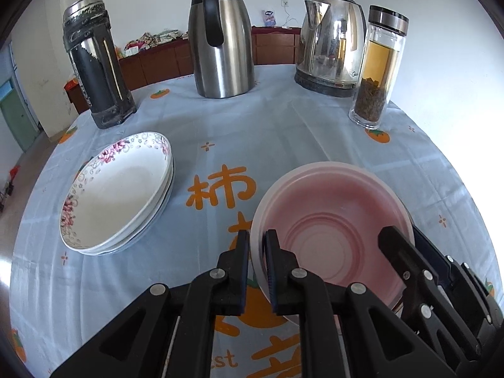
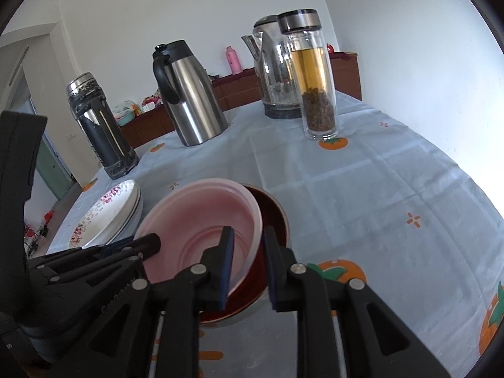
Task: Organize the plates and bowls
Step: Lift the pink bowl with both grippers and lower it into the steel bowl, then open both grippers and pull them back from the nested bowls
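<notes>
A pink bowl sits nested inside a dark red bowl on the blue tablecloth. My left gripper is shut on the pink bowl's left rim; in the right wrist view the left gripper comes in from the left. My right gripper straddles the right rims of both bowls. One of its fingers is inside the pink bowl, the other outside the red one. Its pads stand apart from the walls, so it is open. A stack of white floral plates lies to the left.
Along the far side stand a dark battered thermos, a steel carafe, an electric kettle and a glass tea bottle. The round table's edge curves close behind the plates. Low wooden cabinets line the wall.
</notes>
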{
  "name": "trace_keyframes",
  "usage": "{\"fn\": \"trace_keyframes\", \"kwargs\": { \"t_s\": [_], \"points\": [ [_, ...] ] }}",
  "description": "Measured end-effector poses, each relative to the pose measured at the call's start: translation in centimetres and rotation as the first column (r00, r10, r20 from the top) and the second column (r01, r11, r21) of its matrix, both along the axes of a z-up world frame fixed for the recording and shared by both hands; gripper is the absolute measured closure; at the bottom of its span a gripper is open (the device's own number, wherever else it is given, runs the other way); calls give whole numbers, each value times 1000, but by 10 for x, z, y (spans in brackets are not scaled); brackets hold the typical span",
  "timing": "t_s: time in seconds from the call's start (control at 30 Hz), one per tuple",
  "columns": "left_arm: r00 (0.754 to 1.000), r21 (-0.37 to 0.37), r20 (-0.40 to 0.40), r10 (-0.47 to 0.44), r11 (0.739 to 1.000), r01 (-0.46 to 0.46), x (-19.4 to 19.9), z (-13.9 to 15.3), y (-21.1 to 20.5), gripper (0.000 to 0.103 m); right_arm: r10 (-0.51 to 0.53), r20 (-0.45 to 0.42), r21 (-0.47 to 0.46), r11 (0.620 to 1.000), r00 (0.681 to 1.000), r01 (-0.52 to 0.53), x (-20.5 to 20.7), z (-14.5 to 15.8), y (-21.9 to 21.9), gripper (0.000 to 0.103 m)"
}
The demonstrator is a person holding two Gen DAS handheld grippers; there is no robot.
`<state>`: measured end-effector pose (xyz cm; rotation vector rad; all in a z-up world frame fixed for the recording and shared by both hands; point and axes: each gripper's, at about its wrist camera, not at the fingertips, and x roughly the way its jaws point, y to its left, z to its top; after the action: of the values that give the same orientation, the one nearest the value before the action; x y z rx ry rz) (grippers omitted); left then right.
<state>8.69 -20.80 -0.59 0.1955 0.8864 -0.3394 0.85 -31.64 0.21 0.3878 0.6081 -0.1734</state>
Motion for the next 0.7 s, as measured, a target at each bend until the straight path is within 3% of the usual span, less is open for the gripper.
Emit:
{"fn": "trace_keyframes", "kwargs": {
  "t_s": [0.17,0.37,0.47,0.57,0.7],
  "points": [
    [1000,-24,1,8,1000,-8,-1,5,6,86,10,49,59,998,999,-12,-7,4,-5,60],
    [999,-8,28,21,1000,-21,-6,9,10,76,2,72,58,998,997,-6,-12,8,-3,51],
    [999,-27,27,24,999,-24,-7,13,14,68,-32,82,52,998,996,28,-15,10,-7,33],
    [998,-28,50,28,999,-26,-11,17,15,54,-50,101,89,995,994,41,-19,11,-15,31],
    [996,-27,91,18,1000,-15,-19,26,17,53,-76,106,97,993,991,65,-21,12,-19,31]
  ]
}}
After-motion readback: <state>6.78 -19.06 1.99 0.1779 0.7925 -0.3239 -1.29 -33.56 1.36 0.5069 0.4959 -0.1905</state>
